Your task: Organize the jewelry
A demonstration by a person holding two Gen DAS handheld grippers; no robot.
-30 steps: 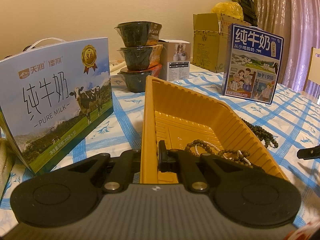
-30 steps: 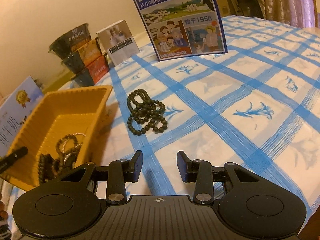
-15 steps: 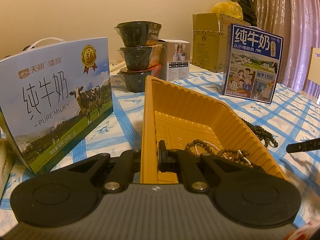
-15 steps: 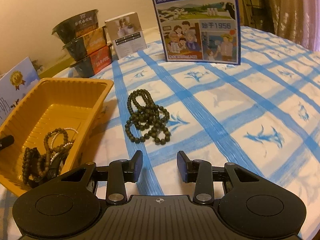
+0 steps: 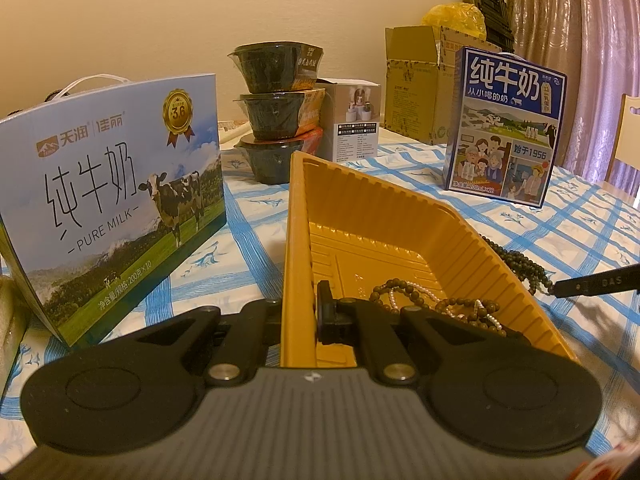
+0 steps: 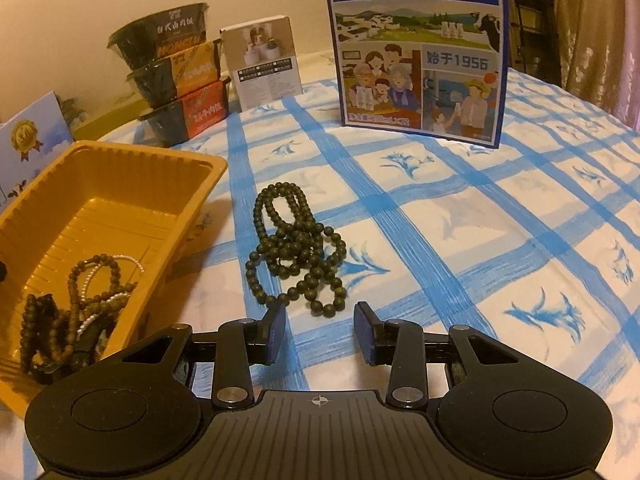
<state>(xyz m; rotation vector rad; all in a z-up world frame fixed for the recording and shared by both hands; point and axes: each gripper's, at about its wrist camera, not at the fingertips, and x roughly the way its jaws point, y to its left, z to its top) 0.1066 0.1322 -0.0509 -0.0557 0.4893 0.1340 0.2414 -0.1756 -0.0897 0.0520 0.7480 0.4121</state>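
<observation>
On the worktop [image 6: 460, 232], beside the yellow tray [image 6: 192, 208] gripped by the left tool [image 5: 302, 312], the dark bead necklace [image 6: 298, 248] looks limp and slippery, so the wide-open right tool [image 6: 320, 332] should pinch its bunched middle.

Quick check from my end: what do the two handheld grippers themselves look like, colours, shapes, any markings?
Both look alike: a dark grey ribbed body flanked by two round matte black discs, black linkage arms with silver pivot screws, and a small white crosshair mark at the centre. The right gripper has flat pads with a bluish face. The left gripper has black fingers. No cables or sleeves show.
</observation>
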